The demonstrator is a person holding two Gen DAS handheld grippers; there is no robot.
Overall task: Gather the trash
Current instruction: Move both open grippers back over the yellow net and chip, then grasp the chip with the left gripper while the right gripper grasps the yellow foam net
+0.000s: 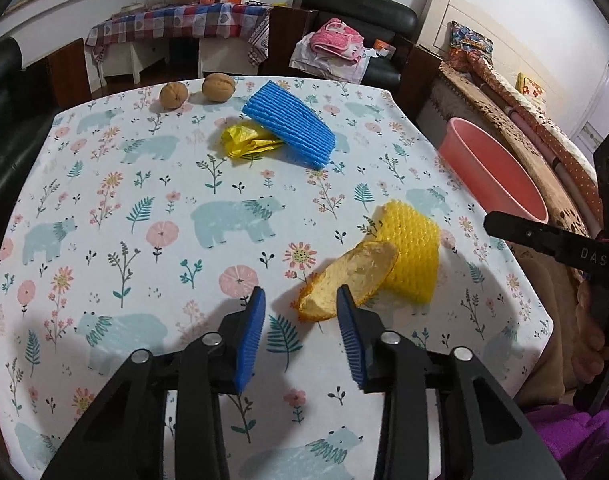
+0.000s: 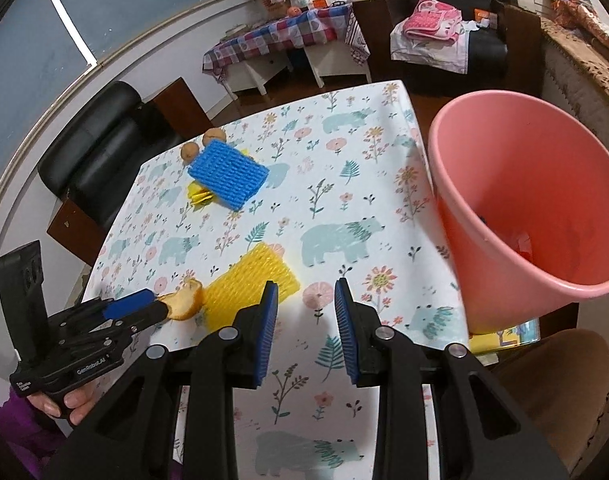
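An orange peel [image 1: 346, 278] lies on the bear-print tablecloth, leaning on a yellow foam net [image 1: 414, 250]. My left gripper [image 1: 300, 302] is open, its right finger touching the peel's near edge. Farther back lie a blue foam net [image 1: 290, 122] over a crumpled yellow bag [image 1: 246, 142], and two walnuts [image 1: 196, 90]. My right gripper [image 2: 306, 292] is open and empty above the table, the yellow net [image 2: 250, 284] just left of it. The pink bucket [image 2: 516, 204] stands at the table's right edge; the left gripper [image 2: 160, 308] touches the peel [image 2: 184, 298] there.
The tablecloth [image 1: 144, 184] covers a small table. A black chair stands behind it at left [image 2: 88, 148], another [image 1: 352, 20] with pink cloth behind. A bed [image 1: 536, 128] lies right of the bucket. My right gripper's finger [image 1: 544, 240] shows at the right.
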